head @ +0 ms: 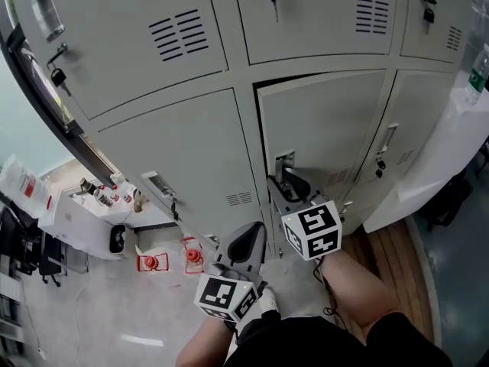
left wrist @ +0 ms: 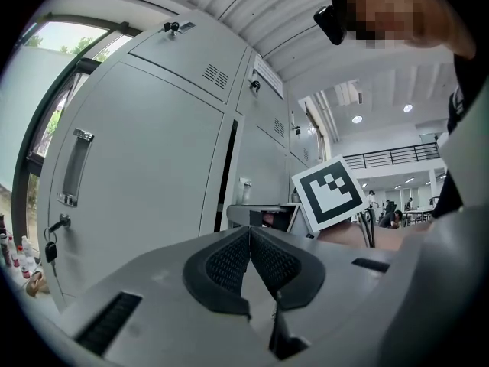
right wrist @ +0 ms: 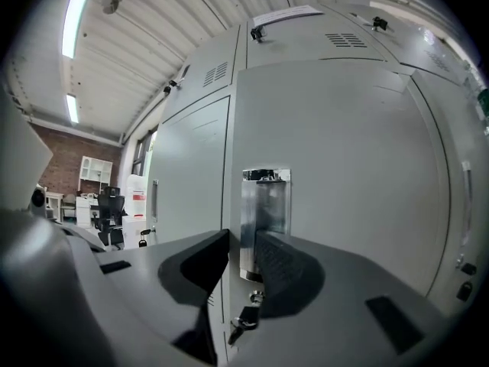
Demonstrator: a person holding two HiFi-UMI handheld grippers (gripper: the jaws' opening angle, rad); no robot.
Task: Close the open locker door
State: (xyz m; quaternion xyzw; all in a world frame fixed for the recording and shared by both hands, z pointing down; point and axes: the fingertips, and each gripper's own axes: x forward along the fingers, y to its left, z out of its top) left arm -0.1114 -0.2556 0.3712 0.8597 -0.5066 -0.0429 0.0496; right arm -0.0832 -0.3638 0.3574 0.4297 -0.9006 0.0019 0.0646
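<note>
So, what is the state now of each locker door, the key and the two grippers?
Middle lower locker door: ajar, gap along its top and left edge.
Door to its left: closed.
Key: hanging below the ajar door's handle.
Left gripper: shut, empty.
Right gripper: jaws apart, at that handle.

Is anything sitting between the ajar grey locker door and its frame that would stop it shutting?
Nothing visible does: the grey metal locker door stands slightly ajar, its narrow gap dark, with the right gripper at its handle edge.

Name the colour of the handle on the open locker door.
Shiny silver metal: the handle shows best in the right gripper view.
</note>
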